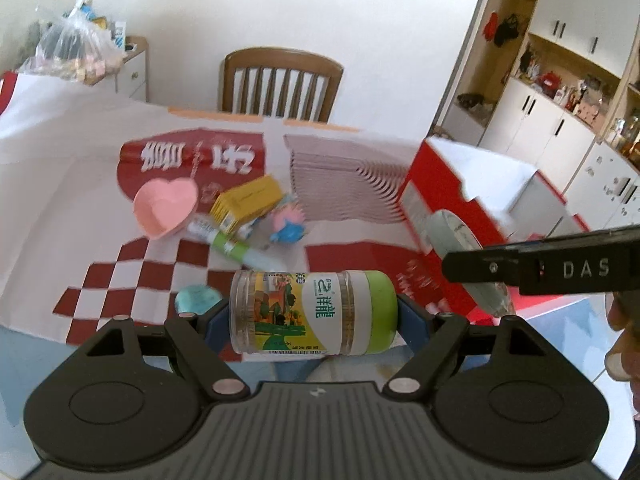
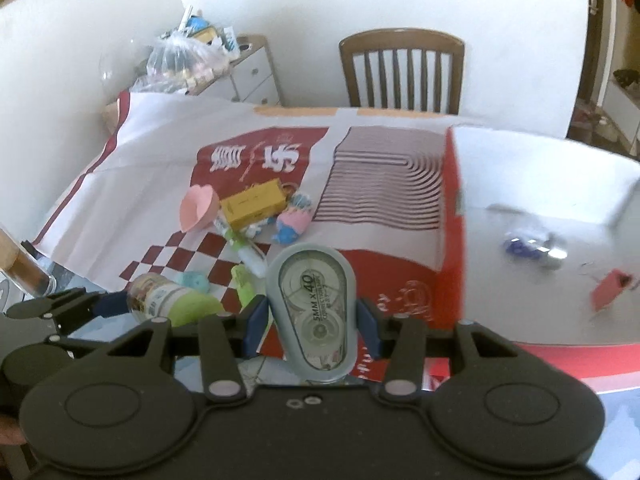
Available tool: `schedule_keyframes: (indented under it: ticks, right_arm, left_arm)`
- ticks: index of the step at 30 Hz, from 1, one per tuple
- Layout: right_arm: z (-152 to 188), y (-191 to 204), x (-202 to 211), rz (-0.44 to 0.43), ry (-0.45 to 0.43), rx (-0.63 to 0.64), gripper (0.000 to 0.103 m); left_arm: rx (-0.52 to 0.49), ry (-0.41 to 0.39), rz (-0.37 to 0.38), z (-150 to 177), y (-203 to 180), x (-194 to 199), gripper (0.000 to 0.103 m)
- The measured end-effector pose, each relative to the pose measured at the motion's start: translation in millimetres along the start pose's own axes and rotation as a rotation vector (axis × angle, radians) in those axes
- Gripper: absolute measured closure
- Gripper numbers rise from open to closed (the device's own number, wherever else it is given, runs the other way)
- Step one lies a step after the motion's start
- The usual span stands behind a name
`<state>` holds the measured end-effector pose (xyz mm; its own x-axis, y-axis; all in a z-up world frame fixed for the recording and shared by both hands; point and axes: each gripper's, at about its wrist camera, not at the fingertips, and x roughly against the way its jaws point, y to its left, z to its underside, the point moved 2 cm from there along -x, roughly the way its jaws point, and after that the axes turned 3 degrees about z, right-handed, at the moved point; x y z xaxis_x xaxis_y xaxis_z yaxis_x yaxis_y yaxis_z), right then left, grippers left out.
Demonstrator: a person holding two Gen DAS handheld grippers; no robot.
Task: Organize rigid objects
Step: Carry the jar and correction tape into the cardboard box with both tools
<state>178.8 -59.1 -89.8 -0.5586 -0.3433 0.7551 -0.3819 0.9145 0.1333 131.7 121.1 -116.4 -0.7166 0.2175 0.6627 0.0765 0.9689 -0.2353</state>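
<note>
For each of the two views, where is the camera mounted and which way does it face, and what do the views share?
Left wrist: sits on the left gripper, looking down over its clear green-capped jar to the table; fingers of a hand show at right.
Right wrist: sits on the right gripper, looking over its grey correction tape dispenser; no hand clearly visible.
Shared: pink heart-shaped dish, yellow box, open red box, wooden chair.

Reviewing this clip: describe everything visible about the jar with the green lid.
The jar is a clear plastic cylinder with a lime-green screw lid and a yellow, green and white label with Chinese print. It lies sideways, lifted above the table, clamped end to end between the left gripper's blue pads, lid toward the gripper's right finger.
</note>
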Motion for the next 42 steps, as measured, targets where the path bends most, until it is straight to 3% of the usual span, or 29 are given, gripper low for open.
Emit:
schedule_keyframes:
  ticks: [10, 20, 32, 42]
  right_arm:
    - [-7, -39, 45, 0.051, -0.061, -0.034, 0.056]
    - [-10, -101, 61, 0.086, -0.082, -0.08, 0.056]
    - [-16, -175, 58, 0.114, -0.057, -0.115, 0.056]
    - [-28, -236, 42, 0.128, -0.044, -0.148, 0.056]
  left_arm:
    - [-0.049, -0.047, 0.023, -36, -44, 8, 0.021]
    - [-0.103, -0.053, 0.061, -60, -103, -9, 0.021]
    - [-0.17, 0.026, 0.078, -73, -187, -66, 0.021]
    - [-0.193, 0.132, 0.049, -80, -228, -128, 0.021]
